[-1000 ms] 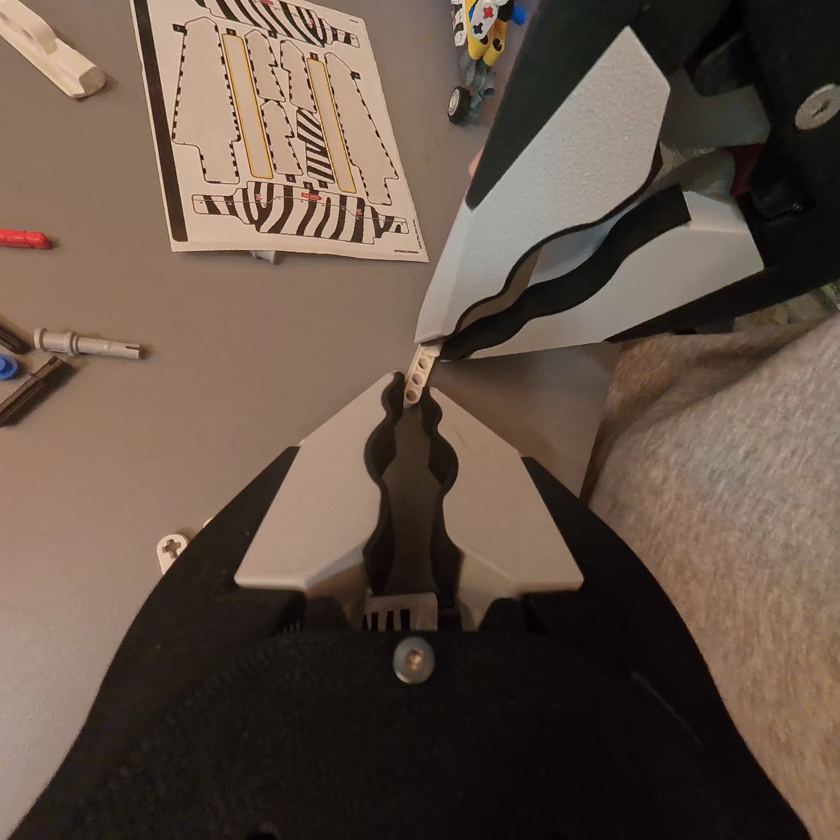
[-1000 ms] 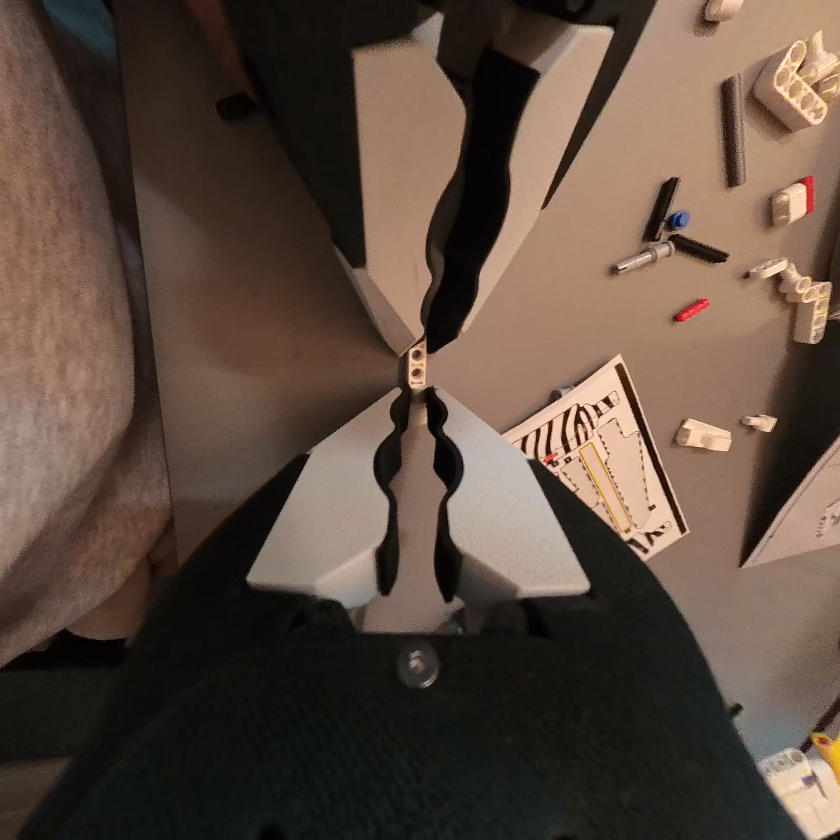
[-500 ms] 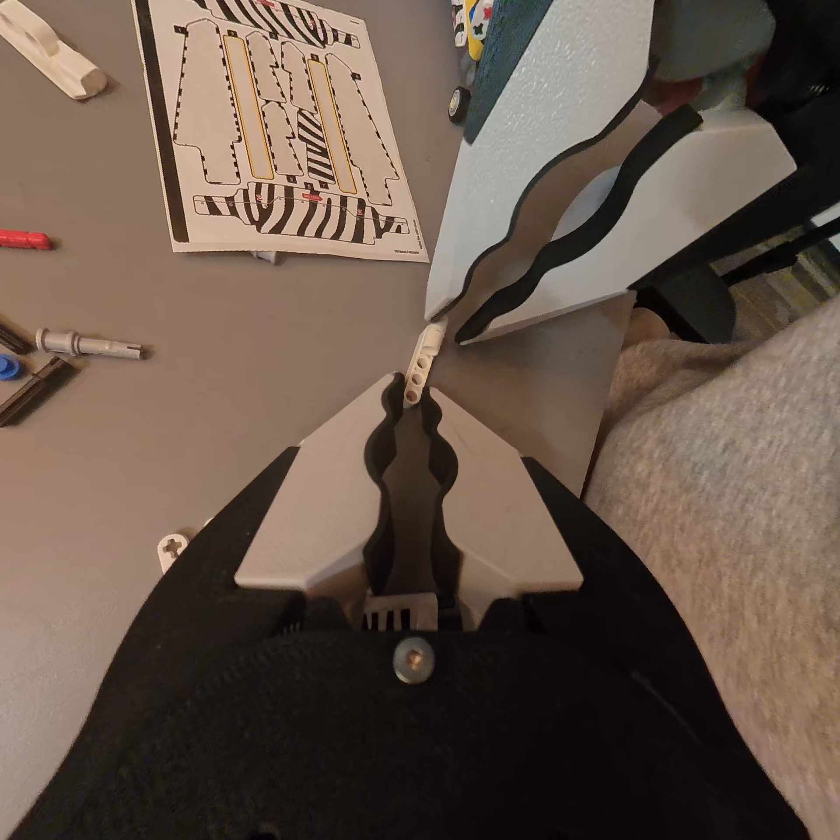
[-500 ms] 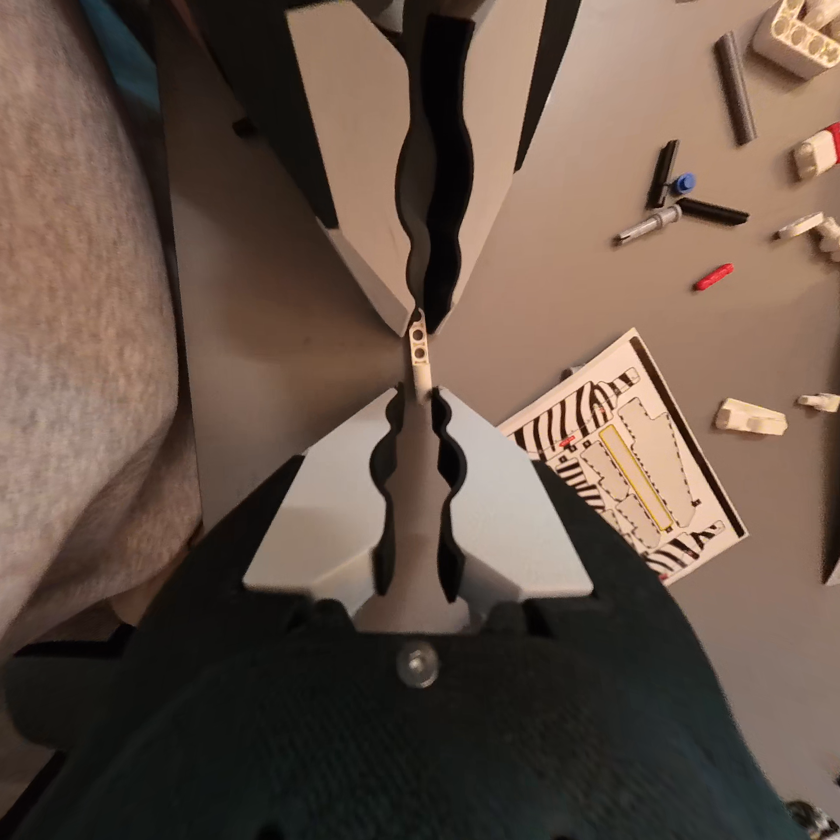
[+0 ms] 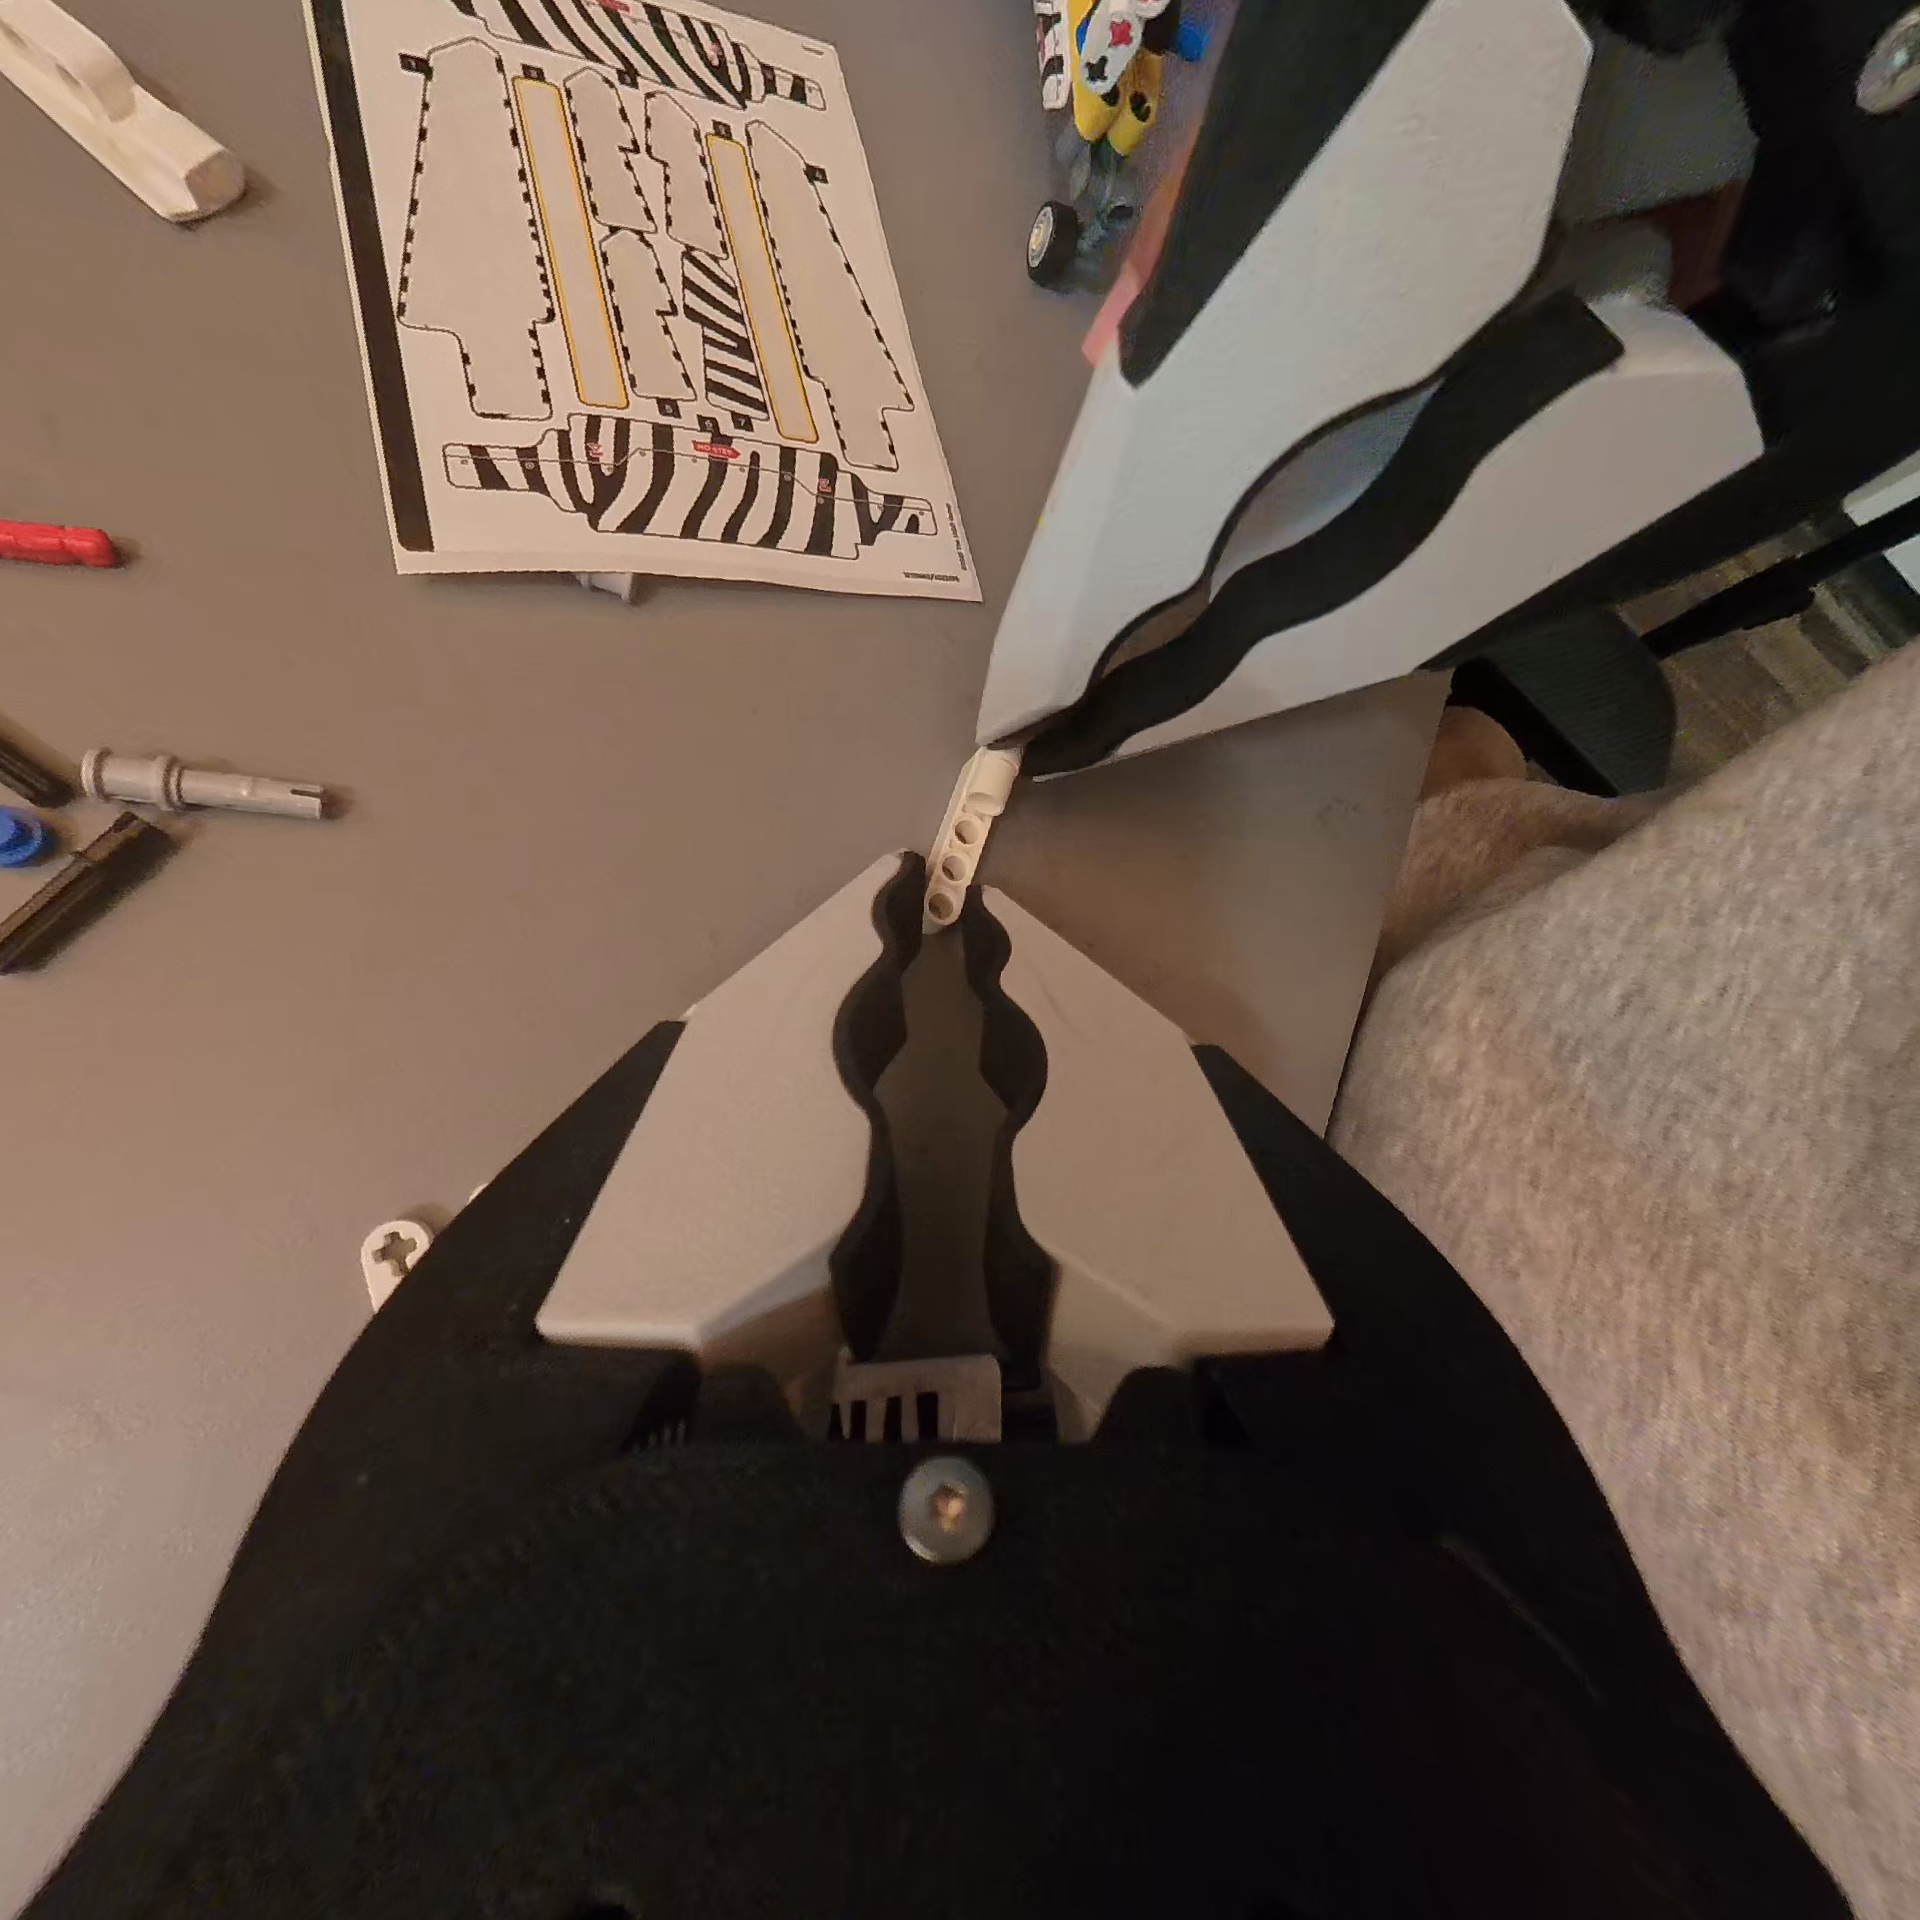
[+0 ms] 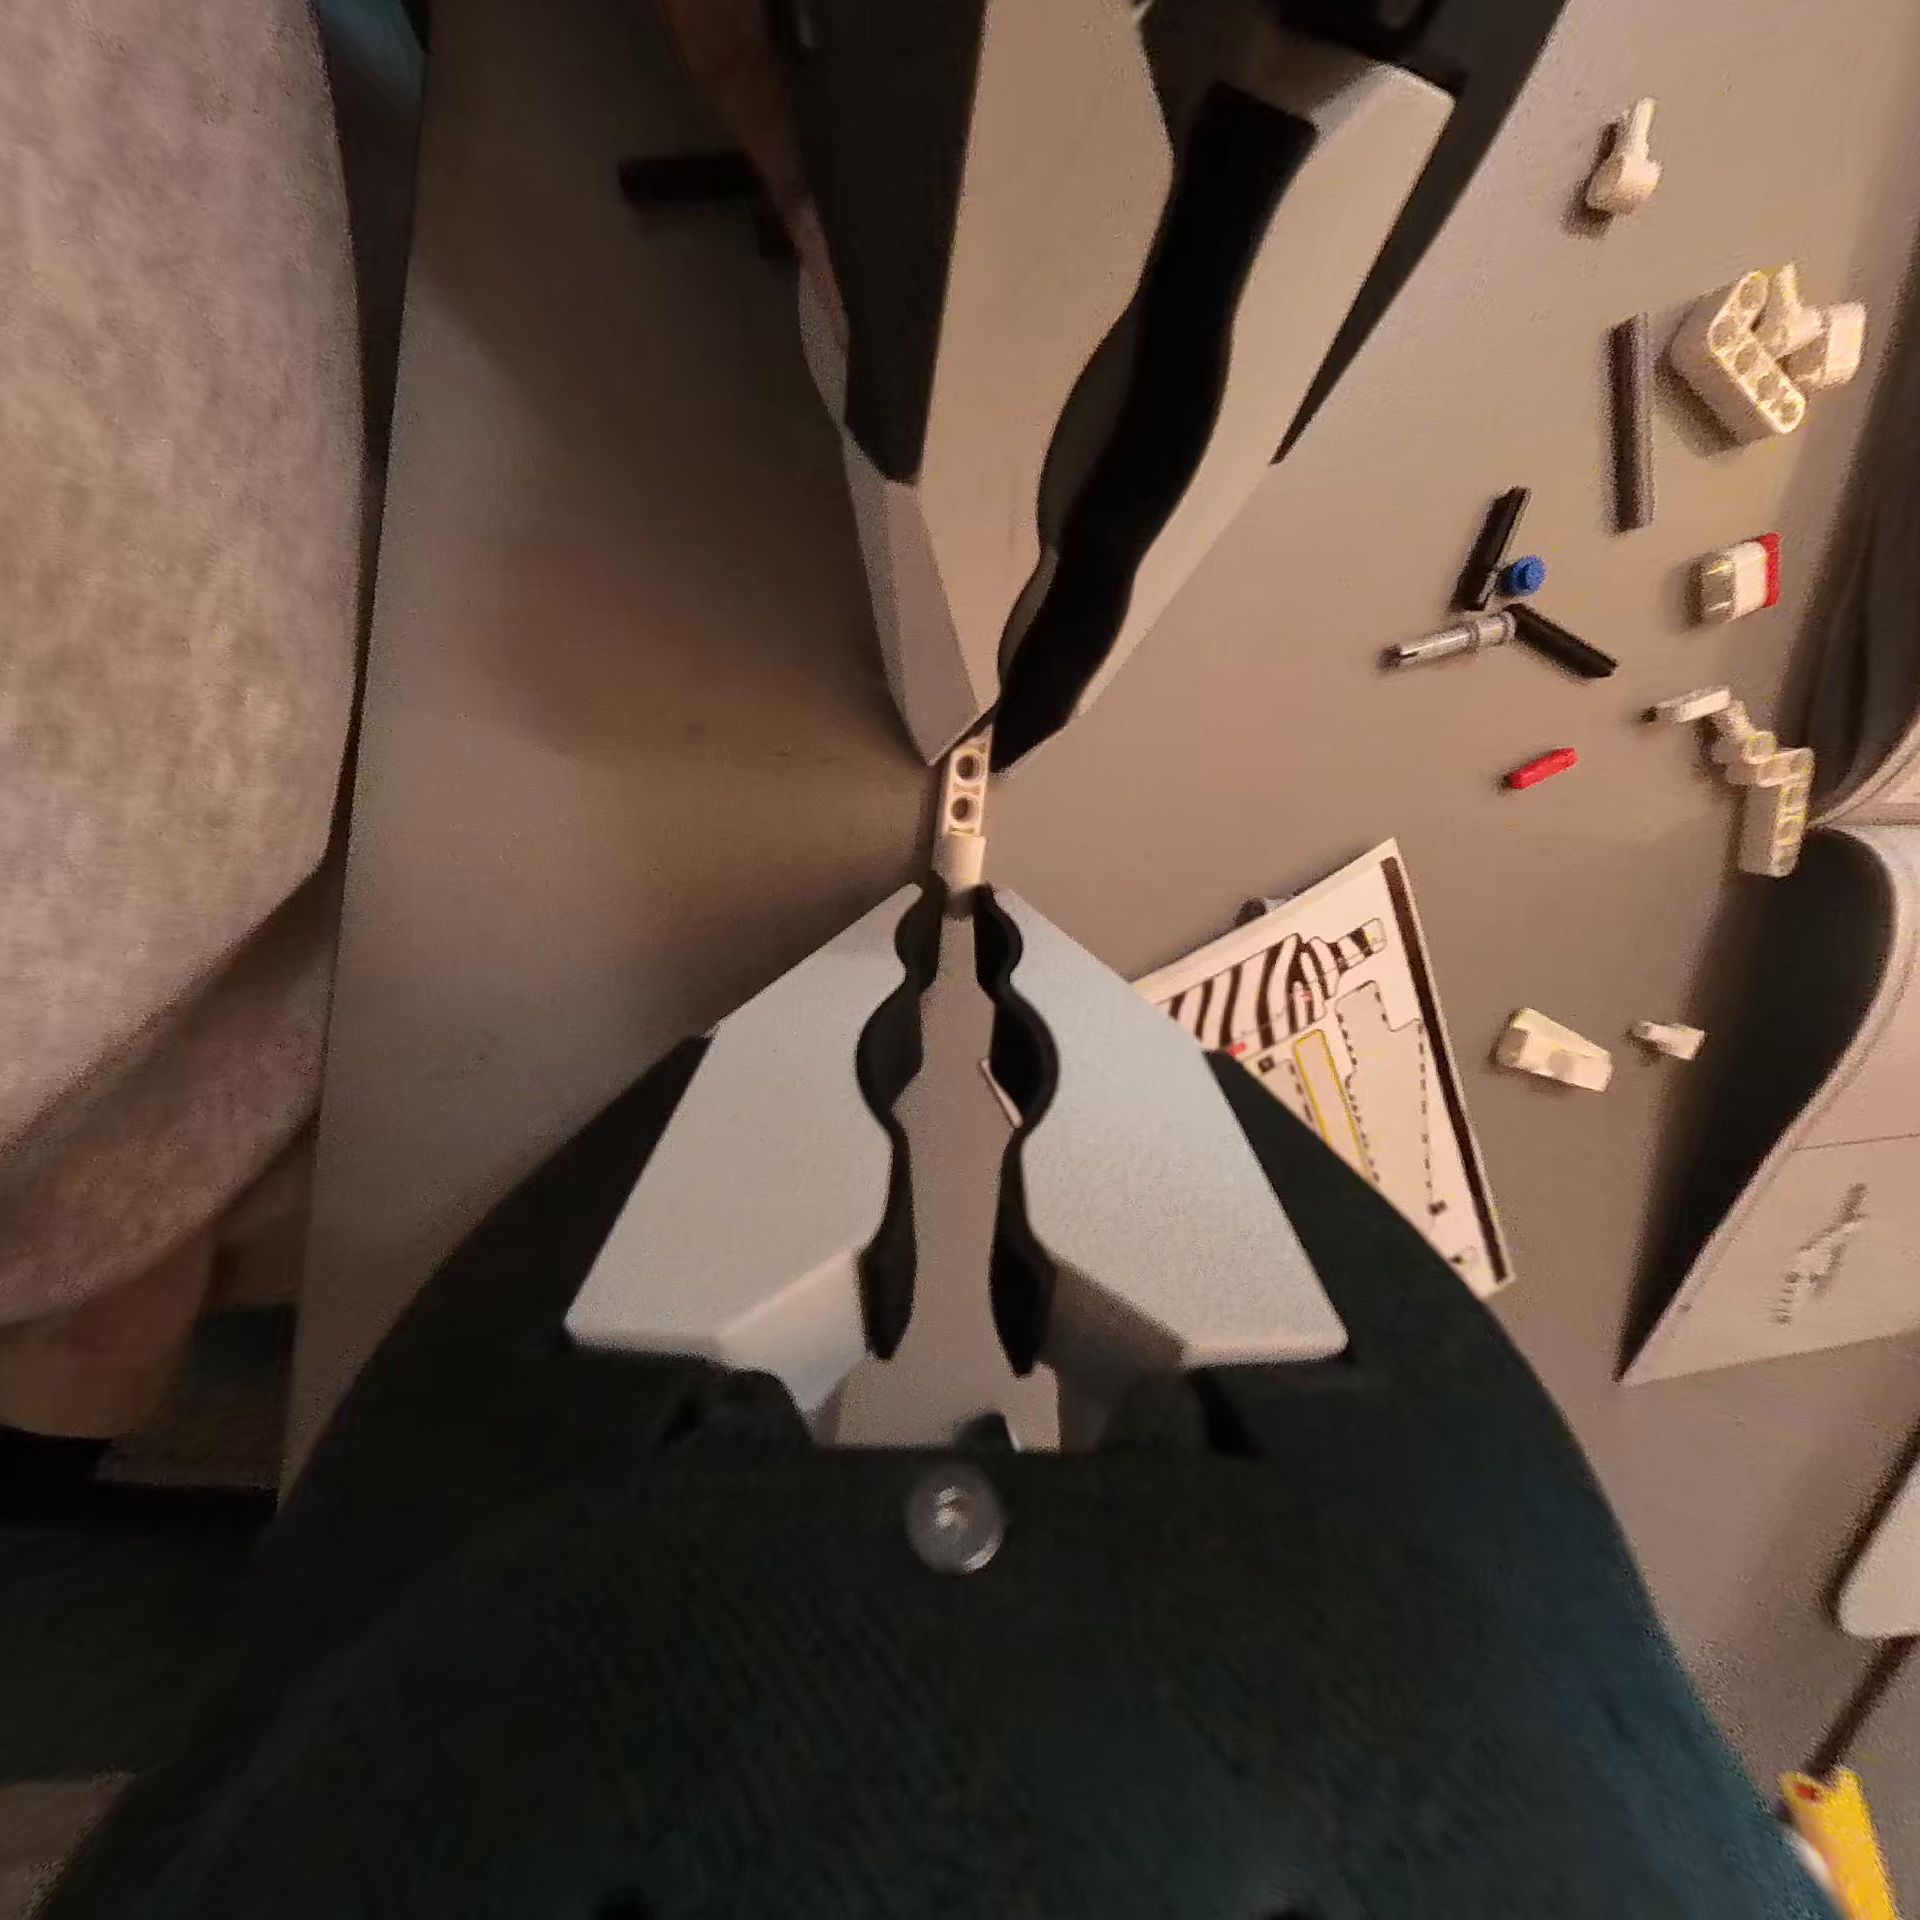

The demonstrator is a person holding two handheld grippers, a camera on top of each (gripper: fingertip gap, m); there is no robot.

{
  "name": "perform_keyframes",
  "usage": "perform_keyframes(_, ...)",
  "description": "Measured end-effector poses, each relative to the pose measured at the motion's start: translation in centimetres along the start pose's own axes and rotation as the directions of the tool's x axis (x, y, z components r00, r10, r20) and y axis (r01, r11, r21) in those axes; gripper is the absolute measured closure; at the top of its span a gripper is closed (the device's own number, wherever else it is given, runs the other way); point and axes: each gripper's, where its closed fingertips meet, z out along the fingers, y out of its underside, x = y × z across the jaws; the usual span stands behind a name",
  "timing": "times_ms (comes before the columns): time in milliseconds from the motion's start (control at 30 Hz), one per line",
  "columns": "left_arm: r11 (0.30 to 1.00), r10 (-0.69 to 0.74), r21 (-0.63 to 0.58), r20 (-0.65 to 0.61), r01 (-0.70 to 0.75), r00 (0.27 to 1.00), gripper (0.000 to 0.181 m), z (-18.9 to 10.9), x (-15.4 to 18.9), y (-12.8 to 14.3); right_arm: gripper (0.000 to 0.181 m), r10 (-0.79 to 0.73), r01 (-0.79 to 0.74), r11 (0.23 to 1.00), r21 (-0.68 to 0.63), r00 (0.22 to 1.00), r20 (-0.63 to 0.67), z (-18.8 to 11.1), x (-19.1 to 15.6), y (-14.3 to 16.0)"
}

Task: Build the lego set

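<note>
Both grippers meet tip to tip above the grey surface (image 5: 644, 935), with one small white beam (image 5: 964, 844) bridging them. Left gripper (image 5: 940, 902): tips pinched together on the lower end of the beam. Right gripper (image 6: 954, 896): tips closed on the opposite end, which appears to carry a short white connector piece; the joint itself is too small to resolve. The beam hangs in the air between the two grippers, near the surface's edge and beside the person's grey-clad lap (image 5: 1662, 1195).

Risks, as judged:
- Each grip covers only the very end of the beam. Any twist or off-axis push could pop it out of one gripper; it would then fall to the surface or off the edge into the lap.
- If the two halves are being pressed together, misaligned axes would jam the pin instead of seating it.
- The right wrist view is blurred, so the hold may be less steady than it looks.

Writing: the sticker sheet (image 5: 644, 301), zebra-striped with yellow-outlined shapes, bears small print and numbering; not transcribed. Loose parts lie well apart: grey pin (image 5: 197, 784), red piece (image 5: 57, 542), black axle (image 5: 83, 894).
</note>
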Motion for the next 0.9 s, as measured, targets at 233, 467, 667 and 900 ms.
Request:
perform_keyframes(233, 1.0, 0.0, 0.0, 0.001, 0.0, 1.0, 0.175, 0.0, 0.0, 0.0, 0.176, 0.203, -0.204, 0.979, 0.01, 0.975, 0.087, 0.1, 0.0, 0.0)
perform_keyframes(467, 1.0, 0.001, 0.0, 0.002, -0.001, 1.0, 0.175, 0.0, 0.0, 0.0, 0.176, 0.141, -0.141, 0.99, 0.0, 0.988, 0.067, 0.1, 0.0, 0.0)
perform_keyframes(667, 1.0, 0.001, 0.0, 0.002, -0.001, 1.0, 0.175, 0.0, 0.0, 0.0, 0.176, 0.145, -0.15, 0.988, 0.039, 0.985, 0.097, 0.1, 0.0, 0.0)
perform_keyframes(900, 1.0, -0.001, 0.0, -0.001, 0.001, 1.0, 0.175, 0.0, 0.0, 0.0, 0.175, 0.229, -0.233, 0.972, 0.013, 0.964, 0.133, 1.0, -0.3, 0.3)
